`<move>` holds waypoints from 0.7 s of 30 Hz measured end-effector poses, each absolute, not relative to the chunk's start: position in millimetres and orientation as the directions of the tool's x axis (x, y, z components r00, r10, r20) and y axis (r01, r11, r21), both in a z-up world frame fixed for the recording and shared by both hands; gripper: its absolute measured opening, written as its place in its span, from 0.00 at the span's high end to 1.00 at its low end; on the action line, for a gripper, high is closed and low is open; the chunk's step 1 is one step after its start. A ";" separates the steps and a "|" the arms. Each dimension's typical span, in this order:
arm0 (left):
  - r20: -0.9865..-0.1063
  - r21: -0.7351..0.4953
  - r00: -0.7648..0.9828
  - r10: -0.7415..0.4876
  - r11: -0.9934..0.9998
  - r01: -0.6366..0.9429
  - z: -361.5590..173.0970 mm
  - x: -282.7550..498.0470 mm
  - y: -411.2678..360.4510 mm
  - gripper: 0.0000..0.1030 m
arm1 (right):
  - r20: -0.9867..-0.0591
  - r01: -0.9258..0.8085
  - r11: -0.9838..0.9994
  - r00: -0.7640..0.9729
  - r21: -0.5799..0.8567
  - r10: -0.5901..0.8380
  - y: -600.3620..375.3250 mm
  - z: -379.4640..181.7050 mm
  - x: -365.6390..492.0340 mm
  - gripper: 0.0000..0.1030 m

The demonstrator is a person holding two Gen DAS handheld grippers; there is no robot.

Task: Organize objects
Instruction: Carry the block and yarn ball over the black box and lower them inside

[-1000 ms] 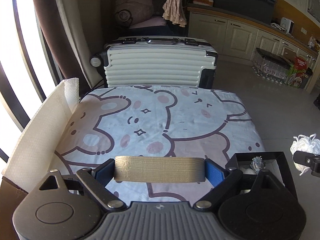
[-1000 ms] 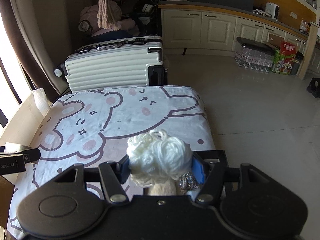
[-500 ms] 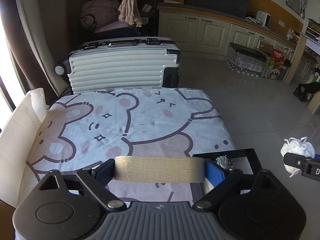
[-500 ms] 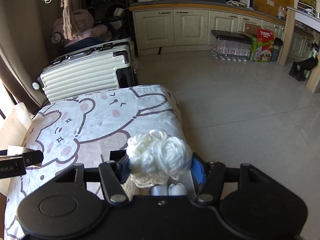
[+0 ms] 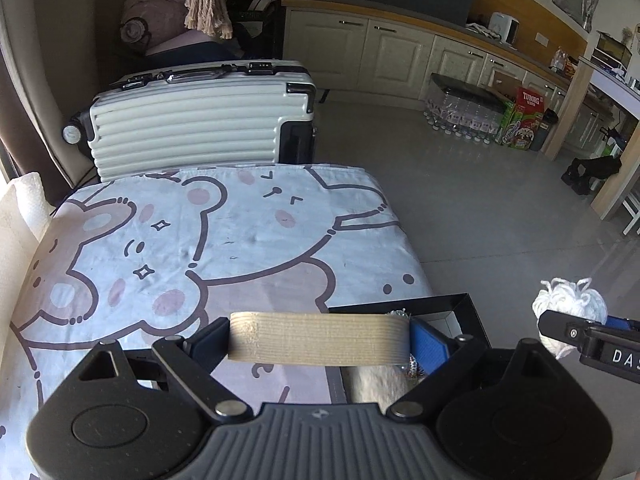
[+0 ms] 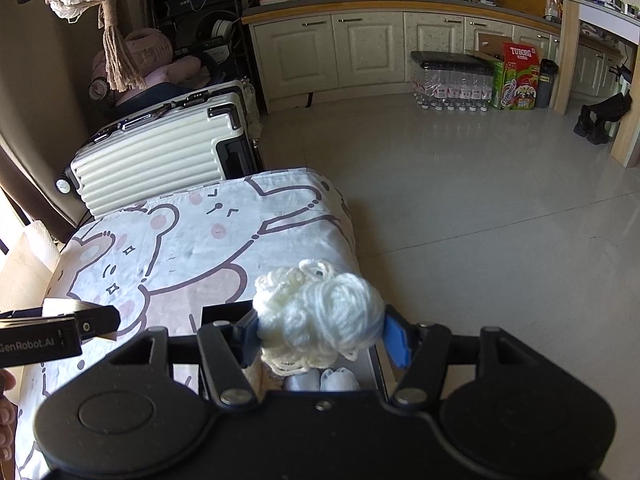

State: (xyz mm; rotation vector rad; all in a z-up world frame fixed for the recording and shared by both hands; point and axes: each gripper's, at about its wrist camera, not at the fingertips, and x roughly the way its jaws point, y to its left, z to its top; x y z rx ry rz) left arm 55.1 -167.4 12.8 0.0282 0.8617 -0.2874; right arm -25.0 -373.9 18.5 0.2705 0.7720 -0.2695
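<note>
My left gripper is shut on a flat beige ribbed band and holds it above the bear-print cloth. My right gripper is shut on a ball of white yarn, also seen at the right in the left wrist view. A black open box sits at the cloth's near right corner, below and between both grippers. It holds a silvery crinkled item and white things, partly hidden. The left gripper shows in the right wrist view.
A white ribbed suitcase stands behind the cloth-covered surface. A paper towel roll leans at the left edge. Cabinets, bottled water and drink cartons line the far wall. Grey tiled floor lies to the right.
Both grippers have risen and swung to the right with their loads. The black box now lies under the right gripper and beneath the left gripper's right finger.
</note>
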 end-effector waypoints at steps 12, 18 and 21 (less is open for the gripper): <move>-0.763 -0.138 0.575 -0.295 0.943 0.302 -7.1 70.4 -199.5 0.10 | -0.735 0.349 0.923 0.667 0.164 -0.121 -394.6 0.8 -20.3 0.40; -0.771 -0.137 0.548 -0.325 0.925 0.355 -21.7 79.3 -223.2 0.10 | -0.747 0.325 0.931 0.658 0.169 -0.094 -400.5 -6.4 -18.2 0.40; -0.768 -0.086 0.546 -0.336 0.898 0.432 -27.7 81.7 -239.6 0.10 | -0.755 0.309 0.939 0.649 0.154 -0.090 -401.9 -9.5 -17.7 0.40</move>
